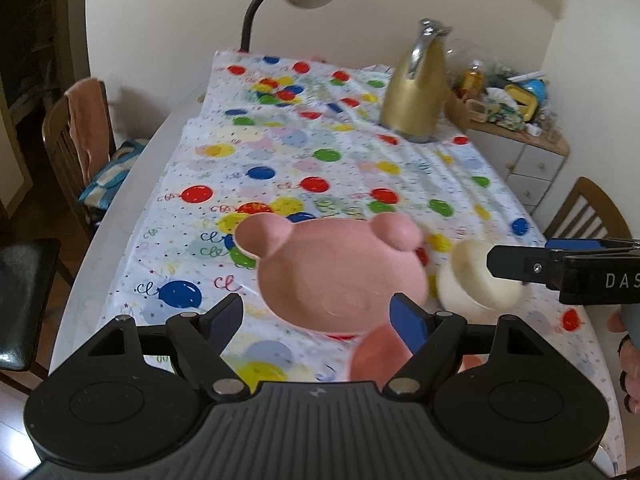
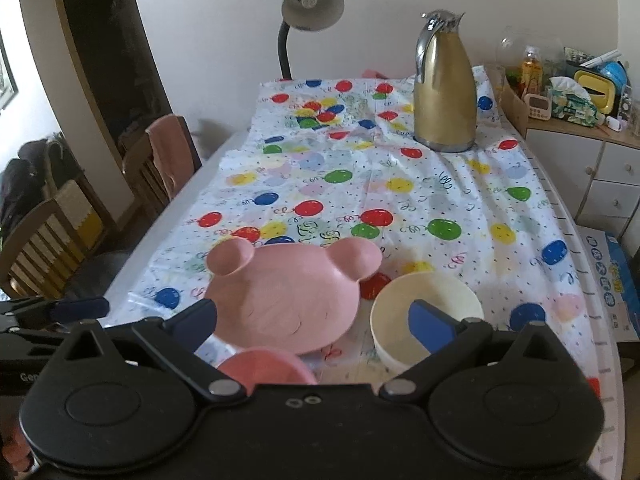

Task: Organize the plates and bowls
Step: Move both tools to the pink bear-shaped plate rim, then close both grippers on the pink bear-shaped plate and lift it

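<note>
A pink bear-shaped plate (image 1: 340,272) lies on the balloon-print tablecloth near the front edge; it also shows in the right wrist view (image 2: 288,300). A cream bowl (image 1: 476,280) stands just right of it, upright (image 2: 432,300). A small pink bowl (image 1: 376,356) sits in front of the plate, partly hidden by the gripper bodies (image 2: 264,366). My left gripper (image 1: 318,320) is open, hovering over the plate's near edge. My right gripper (image 2: 316,320) is open, its right finger (image 2: 432,330) over the cream bowl. In the left wrist view its fingers (image 1: 520,266) reach in beside the cream bowl.
A gold thermos jug (image 2: 444,92) stands at the far right of the table (image 2: 160,232), a desk lamp (image 2: 312,4) behind it. Wooden chairs (image 2: 160,168) line the left side. A cluttered white cabinet (image 2: 592,152) stands right of the table.
</note>
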### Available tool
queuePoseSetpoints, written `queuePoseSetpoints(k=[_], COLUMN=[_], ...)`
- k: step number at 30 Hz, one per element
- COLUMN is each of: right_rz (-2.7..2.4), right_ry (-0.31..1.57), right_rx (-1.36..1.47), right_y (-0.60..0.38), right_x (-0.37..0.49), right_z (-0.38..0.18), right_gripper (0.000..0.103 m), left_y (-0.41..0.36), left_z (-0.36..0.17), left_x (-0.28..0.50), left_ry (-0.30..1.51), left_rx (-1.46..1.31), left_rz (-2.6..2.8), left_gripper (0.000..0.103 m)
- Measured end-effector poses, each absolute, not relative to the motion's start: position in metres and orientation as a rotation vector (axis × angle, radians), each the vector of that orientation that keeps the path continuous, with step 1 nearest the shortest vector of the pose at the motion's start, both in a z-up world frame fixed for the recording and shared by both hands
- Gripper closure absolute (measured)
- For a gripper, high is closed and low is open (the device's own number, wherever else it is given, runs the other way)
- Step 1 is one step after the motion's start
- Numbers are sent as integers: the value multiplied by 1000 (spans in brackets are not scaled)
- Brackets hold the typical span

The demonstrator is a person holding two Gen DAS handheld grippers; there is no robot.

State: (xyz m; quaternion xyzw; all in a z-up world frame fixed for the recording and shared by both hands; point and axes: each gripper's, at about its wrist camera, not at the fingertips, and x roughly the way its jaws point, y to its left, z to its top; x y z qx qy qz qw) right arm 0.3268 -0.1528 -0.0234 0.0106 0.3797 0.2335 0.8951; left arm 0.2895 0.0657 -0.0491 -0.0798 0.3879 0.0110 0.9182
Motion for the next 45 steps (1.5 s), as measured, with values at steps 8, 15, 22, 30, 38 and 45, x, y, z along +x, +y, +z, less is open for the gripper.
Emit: queuePoseSetpoints(k=[8,15,22,30,38,45], right_rz=[497,499,486,465,452,440], right_ry=[871,933,1023,1136,1262,1292], right_rx=[-12,-75,-166,-234,-220,-213], right_y=[-126,-108,-92,-81,-85,-87], right_x=[384,417,443,464,479,480], right_z=[-53,-77,-101,-113,-121,-131], right_gripper=[8,20,39,57,69,84], left_y=[95,112,120,122,123,126], left_z=[-82,-110,-125,-139,-146,-154], left_x=[337,366,383,395,403,406], left_ry=[867,915,922,946,965,991], left_rx=[-192,-221,-238,-249,-272,-309], left_rz=[47,66,71,52,26,7], left_gripper=[23,23,23,23,47,72])
